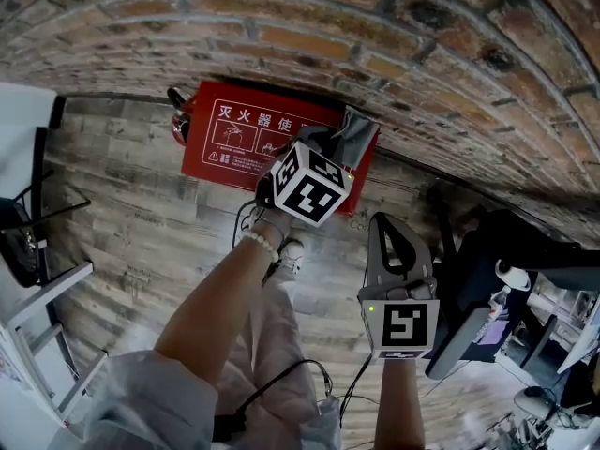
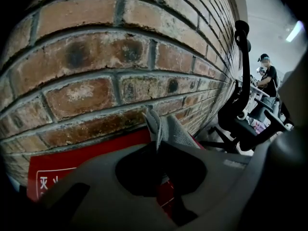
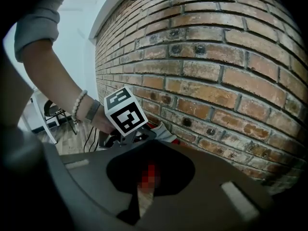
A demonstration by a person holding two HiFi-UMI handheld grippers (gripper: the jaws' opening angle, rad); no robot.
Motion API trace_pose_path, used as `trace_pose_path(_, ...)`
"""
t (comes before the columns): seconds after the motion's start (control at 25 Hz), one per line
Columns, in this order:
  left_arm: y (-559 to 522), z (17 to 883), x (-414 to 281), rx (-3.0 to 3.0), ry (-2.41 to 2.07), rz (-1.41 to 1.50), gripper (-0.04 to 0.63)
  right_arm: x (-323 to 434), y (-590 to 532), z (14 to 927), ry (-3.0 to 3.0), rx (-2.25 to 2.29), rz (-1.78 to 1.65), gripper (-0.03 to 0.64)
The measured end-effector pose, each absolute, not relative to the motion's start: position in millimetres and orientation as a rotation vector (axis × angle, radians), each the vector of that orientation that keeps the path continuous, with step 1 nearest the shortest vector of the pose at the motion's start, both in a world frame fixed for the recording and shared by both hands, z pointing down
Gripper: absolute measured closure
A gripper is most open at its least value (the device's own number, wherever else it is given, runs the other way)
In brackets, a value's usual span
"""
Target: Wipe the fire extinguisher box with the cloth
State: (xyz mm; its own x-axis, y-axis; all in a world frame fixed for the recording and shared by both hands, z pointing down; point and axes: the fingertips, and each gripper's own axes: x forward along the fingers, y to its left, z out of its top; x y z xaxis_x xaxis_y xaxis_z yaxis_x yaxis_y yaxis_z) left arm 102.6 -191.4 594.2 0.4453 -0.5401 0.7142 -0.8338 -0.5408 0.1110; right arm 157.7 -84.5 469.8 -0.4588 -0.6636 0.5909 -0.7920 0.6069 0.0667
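Brick wall [image 2: 96, 57]; cloth [image 2: 169, 128] in left tool [image 2: 158, 146]

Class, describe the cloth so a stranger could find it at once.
Find the brick wall, then the red fire extinguisher box at its foot. At the box's right end the left gripper pinches the cloth: the only soft grey thing against red.

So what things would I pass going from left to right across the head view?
white rack → red fire extinguisher box → right tool → black office chair
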Motion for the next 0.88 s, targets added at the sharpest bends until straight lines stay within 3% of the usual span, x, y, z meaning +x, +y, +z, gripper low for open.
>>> trace_pose_path(0.88, -186, 593, 28, 2.210, -1.211, 0.920, 0.581, 106, -81, 468, -2.265, 1.056, 0.271, 0.607)
